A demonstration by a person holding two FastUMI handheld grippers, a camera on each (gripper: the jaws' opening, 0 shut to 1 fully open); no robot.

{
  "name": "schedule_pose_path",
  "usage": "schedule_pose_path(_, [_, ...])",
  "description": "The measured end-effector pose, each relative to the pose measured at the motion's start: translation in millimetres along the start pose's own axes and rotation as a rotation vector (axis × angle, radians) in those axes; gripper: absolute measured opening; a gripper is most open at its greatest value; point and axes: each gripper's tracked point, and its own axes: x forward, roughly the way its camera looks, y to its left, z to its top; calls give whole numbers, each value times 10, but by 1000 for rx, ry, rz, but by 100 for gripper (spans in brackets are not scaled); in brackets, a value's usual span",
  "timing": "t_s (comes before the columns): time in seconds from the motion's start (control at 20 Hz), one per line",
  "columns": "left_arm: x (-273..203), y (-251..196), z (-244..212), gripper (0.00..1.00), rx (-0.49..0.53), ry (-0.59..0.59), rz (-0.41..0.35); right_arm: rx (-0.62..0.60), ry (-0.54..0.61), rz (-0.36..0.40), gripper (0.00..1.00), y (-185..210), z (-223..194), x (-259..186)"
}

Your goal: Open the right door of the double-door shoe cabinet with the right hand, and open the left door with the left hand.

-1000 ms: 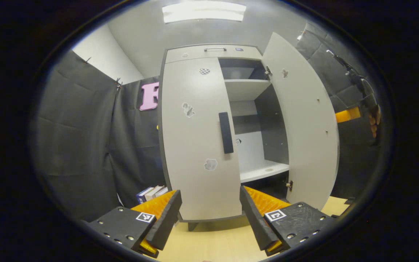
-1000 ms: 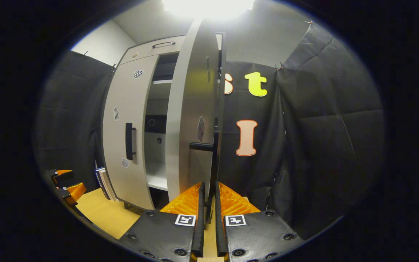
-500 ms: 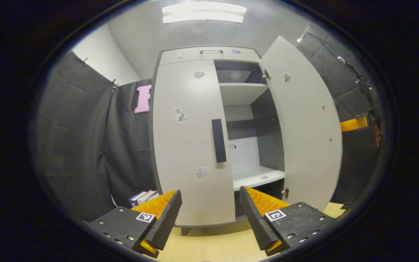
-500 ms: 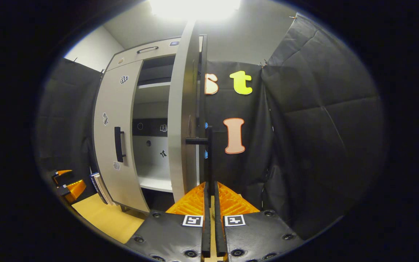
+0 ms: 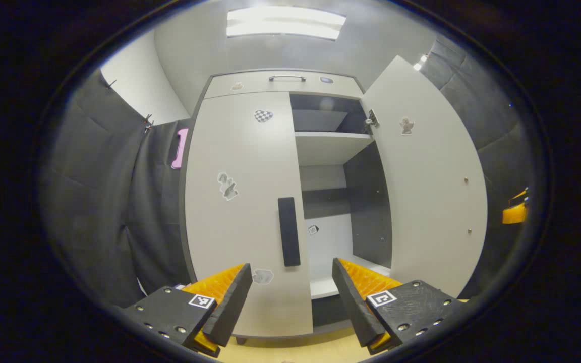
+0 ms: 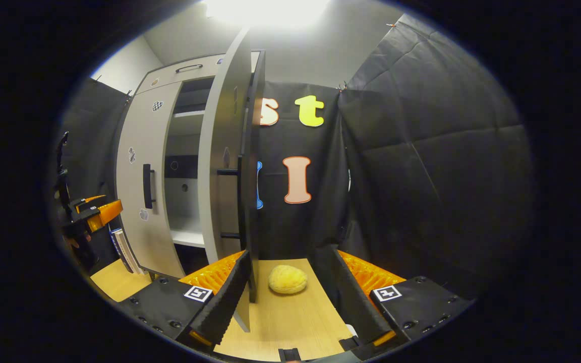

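black-draped booth: left door (image 5: pixel 240 201) shut, its upright handle (image 5: pixel 289 231) dead ahead between the left gripper (image 5: pixel 290 292)'s spread, empty fingers; right gripper (image 6: pixel 290 297) gapes empty too.

The cabinet (image 5: pixel 250 80) stands on the table (image 6: pixel 290 317). Its right door (image 5: pixel 426 176) stands open beside the closed left door (image 5: pixel 240 201). A bun (image 6: pixel 287 279) lies right of the right door.
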Motion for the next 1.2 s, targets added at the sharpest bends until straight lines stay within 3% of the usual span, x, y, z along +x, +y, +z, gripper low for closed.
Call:
schedule_pose_path(0.35, [698, 35, 134, 93, 13, -2, -11, 65, 1, -85, 99, -361, -180, -116])
schedule_pose_path(0.75, [1298, 104, -48, 94, -18, 67, -12, 100, 43, -151, 98, -624, -396, -114])
schedule_pose_path(0.85, [1415, 110, -79, 84, -24, 83, -8, 115, 55, -159, 96, -661, -452, -100])
schedule_pose_path(0.95, [1474, 129, -115, 82, -23, 97, -3, 118, 60, -170, 99, -693, -494, -87])
schedule_pose_path(1.05, [1563, 172, -142, 73, -30, 96, 17, 112, 69, -175, 98, -719, -528, -96])
schedule_pose_path(1.2, [1643, 141, -390, 52, -74, 164, 0, 98, 68, -179, 96, -778, -509, -130])
